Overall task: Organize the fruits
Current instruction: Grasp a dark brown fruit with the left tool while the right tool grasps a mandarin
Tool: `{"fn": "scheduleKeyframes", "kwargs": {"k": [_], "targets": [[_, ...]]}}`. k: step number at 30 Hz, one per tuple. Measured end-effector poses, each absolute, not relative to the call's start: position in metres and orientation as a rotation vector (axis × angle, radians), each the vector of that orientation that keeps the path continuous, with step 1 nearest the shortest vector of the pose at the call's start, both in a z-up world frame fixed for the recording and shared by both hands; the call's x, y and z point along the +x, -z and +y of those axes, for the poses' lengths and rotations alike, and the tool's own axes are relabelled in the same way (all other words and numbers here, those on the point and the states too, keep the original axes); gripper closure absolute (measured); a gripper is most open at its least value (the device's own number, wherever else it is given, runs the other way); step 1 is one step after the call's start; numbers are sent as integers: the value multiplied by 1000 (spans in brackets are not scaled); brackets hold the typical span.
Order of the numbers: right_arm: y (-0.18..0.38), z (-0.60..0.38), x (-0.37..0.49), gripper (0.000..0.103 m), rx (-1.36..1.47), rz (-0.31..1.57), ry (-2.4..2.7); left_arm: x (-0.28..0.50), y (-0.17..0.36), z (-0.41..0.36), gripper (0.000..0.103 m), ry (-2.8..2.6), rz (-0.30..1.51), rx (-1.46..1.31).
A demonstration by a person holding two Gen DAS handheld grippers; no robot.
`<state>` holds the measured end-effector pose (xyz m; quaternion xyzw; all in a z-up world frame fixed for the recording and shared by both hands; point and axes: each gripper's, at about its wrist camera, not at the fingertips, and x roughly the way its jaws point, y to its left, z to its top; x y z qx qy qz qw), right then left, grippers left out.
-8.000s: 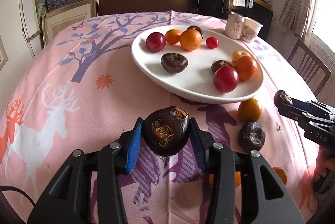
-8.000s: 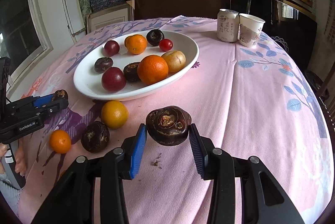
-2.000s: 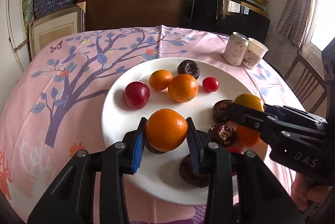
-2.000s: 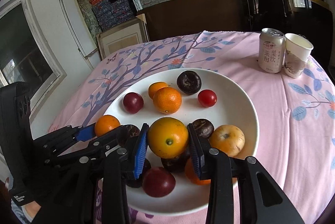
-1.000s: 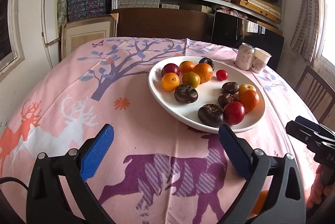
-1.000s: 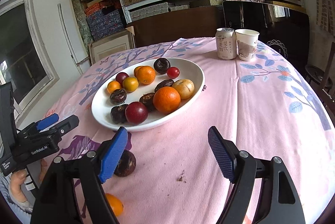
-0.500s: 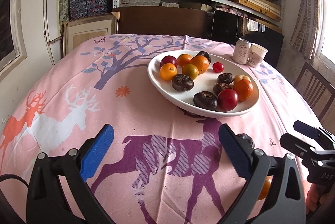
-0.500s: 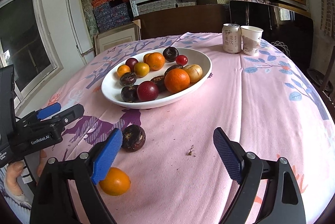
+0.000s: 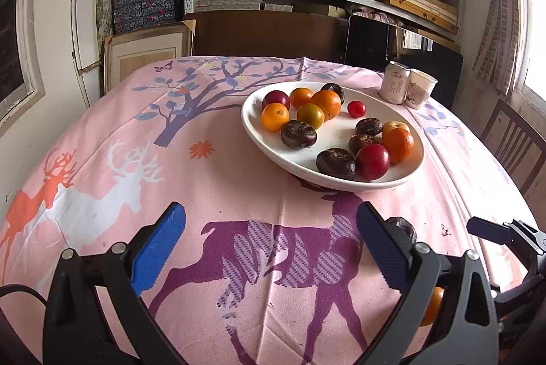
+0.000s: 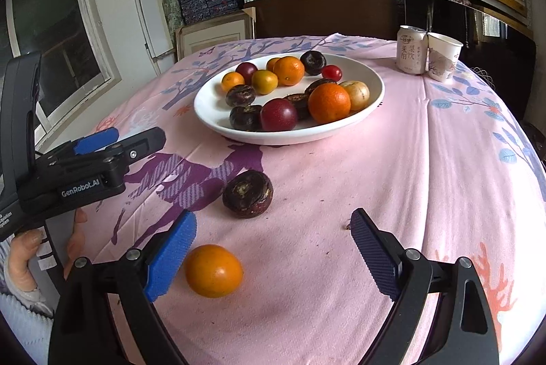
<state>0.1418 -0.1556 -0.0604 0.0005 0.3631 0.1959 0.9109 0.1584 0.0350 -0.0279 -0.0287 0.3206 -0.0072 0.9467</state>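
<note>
While the right gripper (image 10: 273, 249) had just been opening, empty, an orange (image 10: 213, 270) lay beside its blue pad; the left gripper (image 9: 271, 238) was released too

Pink tablecloth (image 10: 409, 160) carries plate (image 10: 290, 134), can (image 10: 411, 49), cup (image 10: 443, 58), 2 loose fruits (image 10: 248, 193)

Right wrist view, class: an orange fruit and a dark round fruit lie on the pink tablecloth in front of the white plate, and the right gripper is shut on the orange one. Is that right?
Not quite. The right gripper stands open and empty, its jaws having just opened wider. The orange fruit lies free on the tablecloth beside the blue pad, the dark fruit nearer the white plate. The right wrist view shows it.
</note>
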Motion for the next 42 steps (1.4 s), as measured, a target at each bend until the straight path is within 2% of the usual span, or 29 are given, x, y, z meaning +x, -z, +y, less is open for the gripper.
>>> {"fn": "scheduleKeyframes", "kwargs": {"k": [17, 21, 26, 27, 28, 32, 40, 41, 42], "targets": [[68, -127, 129, 10, -132, 791, -465, 165, 33, 35, 5, 15, 687, -44], [69, -122, 128, 21, -162, 796, -480, 166, 35, 35, 5, 18, 694, -38], [77, -118, 134, 47, -166, 854, -503, 167, 37, 32, 5, 24, 706, -28], [77, -117, 133, 61, -163, 861, -523, 167, 38, 30, 5, 27, 709, -26], [77, -116, 131, 64, -168, 861, -527, 167, 39, 29, 5, 37, 714, -25], [69, -139, 129, 64, -80, 835, -534, 169, 42, 12, 5, 152, 743, -11], [63, -203, 140, 64, 116, 791, -384, 187, 56, -53, 5, 219, 800, 197], [64, -205, 140, 64, 125, 789, -384, 190, 58, -56, 5, 221, 809, 201], [64, -206, 140, 64, 128, 790, -385, 193, 60, -59, 11, 232, 822, 202]]}}
